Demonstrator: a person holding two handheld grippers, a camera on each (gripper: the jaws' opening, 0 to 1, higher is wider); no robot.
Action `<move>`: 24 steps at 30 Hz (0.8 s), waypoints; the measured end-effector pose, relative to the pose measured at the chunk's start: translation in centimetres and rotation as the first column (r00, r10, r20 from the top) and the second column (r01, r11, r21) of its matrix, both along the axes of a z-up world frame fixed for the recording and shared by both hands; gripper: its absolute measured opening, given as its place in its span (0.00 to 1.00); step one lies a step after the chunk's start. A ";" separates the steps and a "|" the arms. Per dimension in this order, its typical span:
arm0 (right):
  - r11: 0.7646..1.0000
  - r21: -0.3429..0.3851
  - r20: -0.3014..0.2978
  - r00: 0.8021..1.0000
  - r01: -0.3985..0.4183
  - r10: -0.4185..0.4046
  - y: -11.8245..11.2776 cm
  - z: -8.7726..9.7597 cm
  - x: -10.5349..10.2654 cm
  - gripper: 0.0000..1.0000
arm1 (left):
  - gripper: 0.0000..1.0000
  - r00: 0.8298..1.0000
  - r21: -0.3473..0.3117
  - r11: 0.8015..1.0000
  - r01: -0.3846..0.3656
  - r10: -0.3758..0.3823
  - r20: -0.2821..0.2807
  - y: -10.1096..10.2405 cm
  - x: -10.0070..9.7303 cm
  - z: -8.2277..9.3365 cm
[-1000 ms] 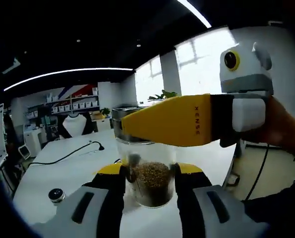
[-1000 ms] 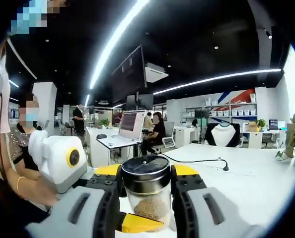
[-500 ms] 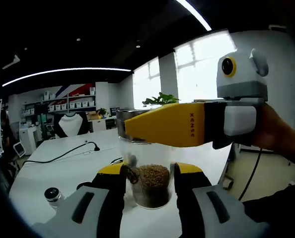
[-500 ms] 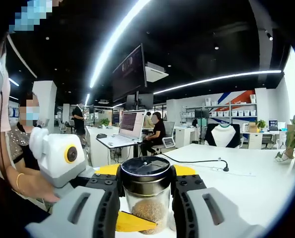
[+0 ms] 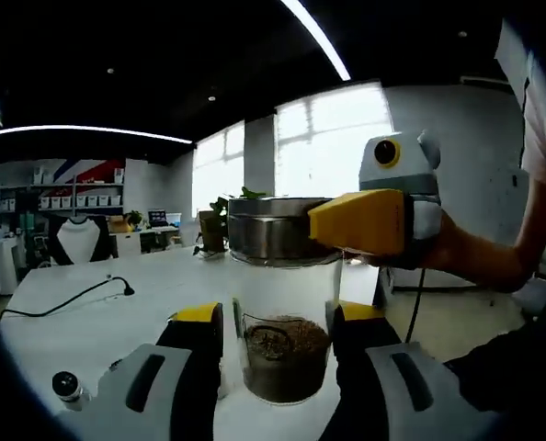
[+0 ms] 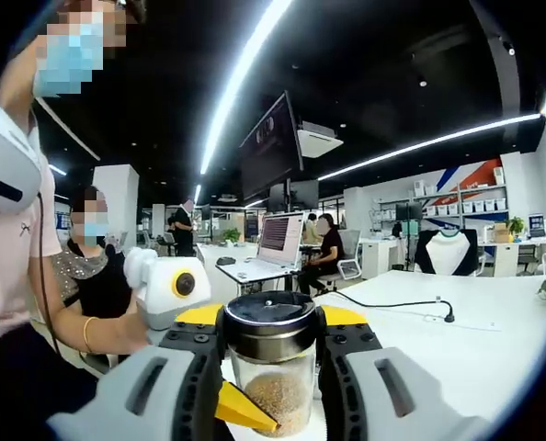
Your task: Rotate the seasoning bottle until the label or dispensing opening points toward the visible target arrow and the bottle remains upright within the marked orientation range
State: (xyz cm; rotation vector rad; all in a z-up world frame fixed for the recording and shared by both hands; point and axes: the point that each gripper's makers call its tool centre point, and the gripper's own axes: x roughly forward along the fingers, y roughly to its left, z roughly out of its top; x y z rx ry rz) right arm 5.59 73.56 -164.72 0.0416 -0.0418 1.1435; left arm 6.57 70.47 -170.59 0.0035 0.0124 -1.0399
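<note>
A clear glass seasoning bottle [image 5: 287, 363], partly filled with brown grains, stands upright between my left gripper's [image 5: 279, 317] yellow-tipped jaws, which are shut on its body. Its steel lid [image 5: 271, 230] is clamped from the right by the right gripper's yellow finger [image 5: 360, 220], with a hand behind it. In the right gripper view my right gripper [image 6: 271, 322] is shut on the dark-topped lid [image 6: 271, 312]. The glass body [image 6: 273, 395] hangs below it. The left gripper's yellow fingertip [image 6: 244, 411] presses the glass low down. No arrow or label is visible.
A white table [image 5: 89, 312] lies under the bottle, with a black cable [image 5: 71, 299] and a small round-capped object [image 5: 64, 386] at its left. A laptop [image 6: 282, 243], seated people and a bust form [image 6: 448, 250] stand beyond. A person's arm [image 6: 89, 326] holds the left gripper.
Both views have swung with the hands. In the left gripper view the right gripper has turned around the lid from side-on to nearly end-on. The bottle stays held by both.
</note>
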 end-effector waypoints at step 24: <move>0.967 0.039 0.001 0.968 0.252 -0.253 -0.1 0.2 2.1 0.38 | 0.43 0.926 0.092 0.922 -0.376 0.371 0.065 0.7 1.8 0.3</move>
